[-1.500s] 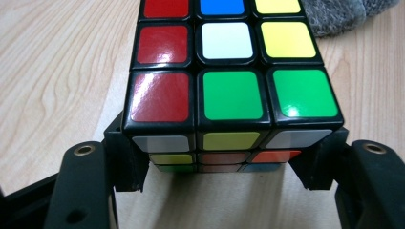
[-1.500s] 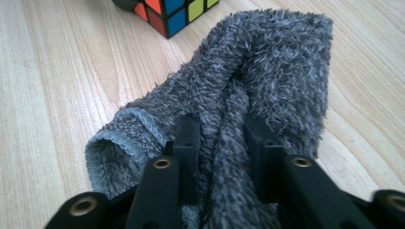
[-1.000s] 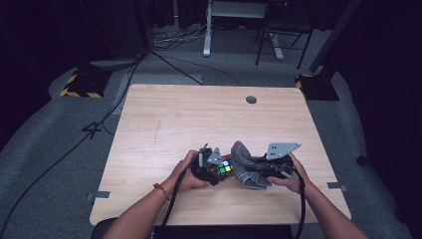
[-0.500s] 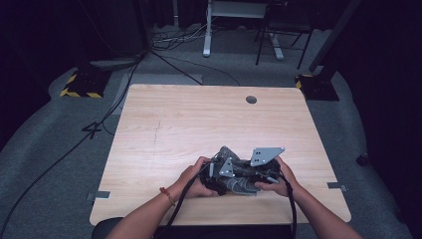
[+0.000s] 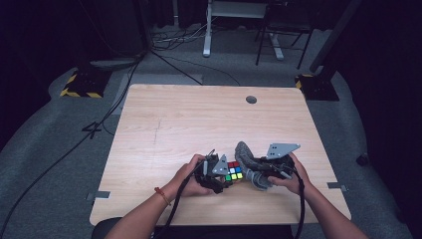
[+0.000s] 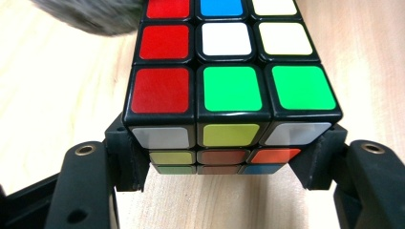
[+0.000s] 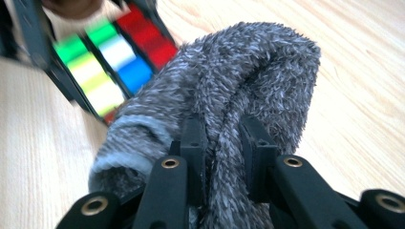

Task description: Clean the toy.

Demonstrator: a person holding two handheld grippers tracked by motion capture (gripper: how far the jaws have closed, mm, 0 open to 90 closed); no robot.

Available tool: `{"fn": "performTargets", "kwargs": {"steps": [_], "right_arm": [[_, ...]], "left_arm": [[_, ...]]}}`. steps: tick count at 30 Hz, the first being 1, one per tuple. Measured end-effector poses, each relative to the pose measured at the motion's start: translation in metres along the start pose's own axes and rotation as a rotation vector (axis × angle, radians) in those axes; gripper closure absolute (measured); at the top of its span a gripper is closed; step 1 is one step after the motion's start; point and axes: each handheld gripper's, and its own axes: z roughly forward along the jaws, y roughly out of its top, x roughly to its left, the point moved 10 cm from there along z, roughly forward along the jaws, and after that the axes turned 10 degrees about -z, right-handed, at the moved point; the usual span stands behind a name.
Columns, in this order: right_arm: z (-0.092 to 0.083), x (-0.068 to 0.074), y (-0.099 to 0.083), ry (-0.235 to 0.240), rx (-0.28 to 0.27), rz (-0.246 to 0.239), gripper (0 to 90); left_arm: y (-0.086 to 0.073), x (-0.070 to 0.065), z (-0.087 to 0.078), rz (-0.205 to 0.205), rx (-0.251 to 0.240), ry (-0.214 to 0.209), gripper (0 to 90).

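Wood table: L gripper grips cube, R gripper sock.

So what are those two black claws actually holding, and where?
The left gripper clamps the multicoloured puzzle cube by its bottom layer's opposite sides; the right gripper pinches a fold of the fuzzy grey sock.

Light wood table w/ rounded corners, small round grommet near the far edge. Grey carpet floor all round, black cables trailing across it at left. Yellow-black hazard-striped block off the far left corner, another dark block off the far right. White desk legs & a dark chair frame at the back. Bkgd very dark; light falls mainly on the tabletop.
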Motion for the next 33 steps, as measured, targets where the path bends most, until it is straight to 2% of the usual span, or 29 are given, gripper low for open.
{"fn": "performTargets", "kwargs": {"steps": [2, 5, 7, 9, 13, 15, 18, 21, 24, 28, 31, 33], "right_arm": [[0.000, 0.001, -0.003, -0.001, 0.008, -0.004, 74.9], [-0.008, 0.003, 0.011, -0.029, -0.057, -0.034, 75.0], [-0.016, 0.009, 0.026, -0.026, -0.115, -0.049, 75.1], [-0.017, 0.020, 0.035, 0.013, -0.136, -0.057, 75.1], [-0.010, 0.036, 0.044, 0.053, -0.132, -0.089, 75.1], [-0.006, 0.040, 0.048, 0.077, -0.134, -0.089, 75.2], [-0.005, 0.046, 0.051, 0.116, -0.148, -0.086, 75.2], [-0.005, 0.052, 0.054, 0.167, -0.170, -0.055, 75.2], [-0.006, 0.054, 0.056, 0.217, -0.199, -0.014, 75.2], [-0.001, 0.054, 0.054, 0.228, -0.192, 0.015, 75.2], [0.003, 0.046, 0.050, 0.178, -0.169, 0.015, 75.2], [0.004, 0.042, 0.047, 0.130, -0.145, -0.012, 75.1]], "left_arm": [[-0.001, 0.002, -0.003, 0.011, 0.014, 0.016, 34.1], [-0.005, 0.001, -0.001, 0.013, 0.039, 0.022, 34.1], [-0.006, -0.001, 0.001, 0.018, 0.045, 0.017, 34.1], [-0.004, -0.003, 0.002, 0.027, 0.047, 0.011, 34.1], [-0.003, -0.007, 0.008, 0.068, 0.077, 0.031, 34.0], [-0.006, -0.006, 0.010, 0.071, 0.093, 0.042, 34.0], [-0.006, -0.003, 0.014, 0.066, 0.093, 0.043, 34.0], [-0.005, -0.005, 0.015, 0.070, 0.077, 0.029, 34.0], [-0.008, -0.002, 0.019, 0.068, 0.086, 0.041, 34.1], [-0.006, -0.002, 0.020, 0.048, 0.063, 0.029, 34.1], [-0.006, -0.002, 0.019, 0.043, 0.063, 0.039, 34.1], [-0.007, -0.001, 0.019, 0.036, 0.065, 0.037, 34.1]]}}
